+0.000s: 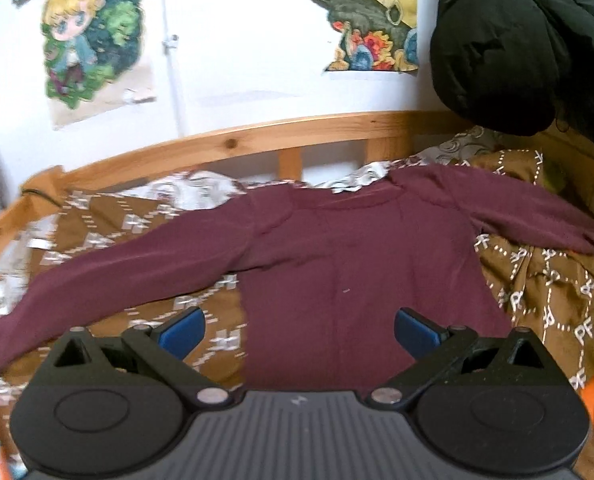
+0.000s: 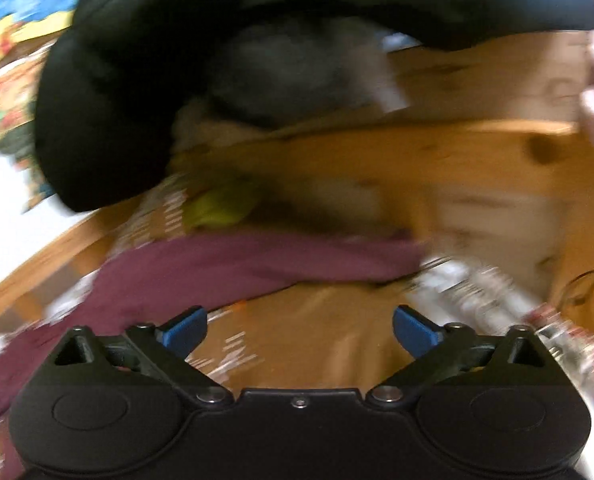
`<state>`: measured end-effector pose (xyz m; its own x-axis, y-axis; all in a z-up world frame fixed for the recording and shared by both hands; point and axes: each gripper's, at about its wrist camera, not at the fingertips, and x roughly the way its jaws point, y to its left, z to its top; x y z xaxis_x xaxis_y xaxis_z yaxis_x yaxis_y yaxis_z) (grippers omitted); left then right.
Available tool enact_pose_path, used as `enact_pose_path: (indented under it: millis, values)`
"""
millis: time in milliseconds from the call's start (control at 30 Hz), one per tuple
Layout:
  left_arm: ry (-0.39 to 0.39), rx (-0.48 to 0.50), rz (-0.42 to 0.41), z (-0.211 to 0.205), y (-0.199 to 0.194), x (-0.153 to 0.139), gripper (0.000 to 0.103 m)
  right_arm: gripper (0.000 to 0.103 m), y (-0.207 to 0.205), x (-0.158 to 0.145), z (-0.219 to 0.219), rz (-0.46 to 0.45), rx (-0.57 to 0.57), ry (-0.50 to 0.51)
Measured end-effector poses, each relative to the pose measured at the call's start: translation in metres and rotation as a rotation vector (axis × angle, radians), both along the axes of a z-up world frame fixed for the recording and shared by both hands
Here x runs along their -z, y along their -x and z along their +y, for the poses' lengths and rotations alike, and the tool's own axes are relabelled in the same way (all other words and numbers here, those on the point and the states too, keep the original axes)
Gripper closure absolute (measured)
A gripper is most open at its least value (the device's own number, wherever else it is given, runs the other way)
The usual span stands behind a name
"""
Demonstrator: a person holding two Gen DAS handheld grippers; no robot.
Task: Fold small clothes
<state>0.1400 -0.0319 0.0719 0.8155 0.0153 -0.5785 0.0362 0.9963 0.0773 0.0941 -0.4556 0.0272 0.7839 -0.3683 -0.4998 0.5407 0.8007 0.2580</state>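
Left wrist view, from the left. Cartoon poster (image 1: 79, 40) on the white wall, a second poster (image 1: 363, 16) further right, then a black padded jacket (image 1: 509, 44) hanging over the far right corner of the bed. A wooden bed rail (image 1: 233, 144) runs below the wall. The bed carries a brown patterned blanket (image 1: 537, 280).

The maroon long-sleeved top (image 1: 349, 264) lies flat on that blanket, collar toward the rail. Its left sleeve (image 1: 109, 276) stretches out to the left edge of the view; the other sleeve runs off to the right. The body of the top reaches down between the blue pads.

Left tongs (image 1: 299, 334): pads wide apart, nothing clamped, above the lower part of the top. Contact with the cloth cannot be confirmed.

Right wrist view, heavily blurred. One maroon sleeve (image 2: 257, 260) lies across the blanket ahead of the pads, the black jacket above it, wooden bed frame (image 2: 477, 152) to the right.

Right tongs (image 2: 299, 332): pads wide apart, only blanket showing between them, nothing gripped.
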Motion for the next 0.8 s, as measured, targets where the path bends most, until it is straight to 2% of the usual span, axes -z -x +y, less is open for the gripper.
enact_pose_path:
  millis: [67, 167, 300, 333, 400, 467, 533, 567, 667, 800]
  values:
    - [0.040, 0.034, 0.020, -0.010, -0.020, 0.021, 0.001, 0.013, -0.002, 0.008, -0.015, 0.031, 0.057, 0.061]
    - [0.087, 0.083, 0.077, -0.024, -0.047, 0.054, 0.001, 0.025, -0.014, 0.018, -0.041, 0.113, 0.085, 0.142]
    - [0.116, 0.112, 0.119, -0.037, -0.065, 0.088, 0.001, 0.031, -0.037, 0.025, -0.068, 0.206, 0.046, 0.244]
    - [0.122, 0.123, 0.129, -0.040, -0.068, 0.094, 0.001, 0.037, -0.044, 0.027, -0.074, 0.229, 0.014, 0.253]
    - [0.129, 0.138, 0.137, -0.043, -0.070, 0.098, 0.001, 0.052, -0.055, 0.031, -0.082, 0.268, -0.038, 0.269]
    - [0.128, 0.150, 0.131, -0.044, -0.069, 0.098, 0.001, 0.060, -0.061, 0.033, -0.085, 0.295, -0.086, 0.285]
    - [0.125, 0.153, 0.119, -0.043, -0.066, 0.095, 0.001, 0.074, -0.067, 0.036, -0.084, 0.329, -0.154, 0.303]
    - [0.126, 0.149, 0.112, -0.041, -0.063, 0.093, 0.001, 0.085, -0.071, 0.036, -0.082, 0.347, -0.183, 0.314]
    - [0.108, 0.131, 0.100, -0.036, -0.056, 0.084, 0.001, 0.091, -0.071, 0.030, -0.080, 0.373, -0.248, 0.296]
    - [0.070, 0.103, 0.093, -0.029, -0.049, 0.073, 0.001, 0.092, -0.066, -0.015, -0.063, 0.310, -0.352, 0.216]
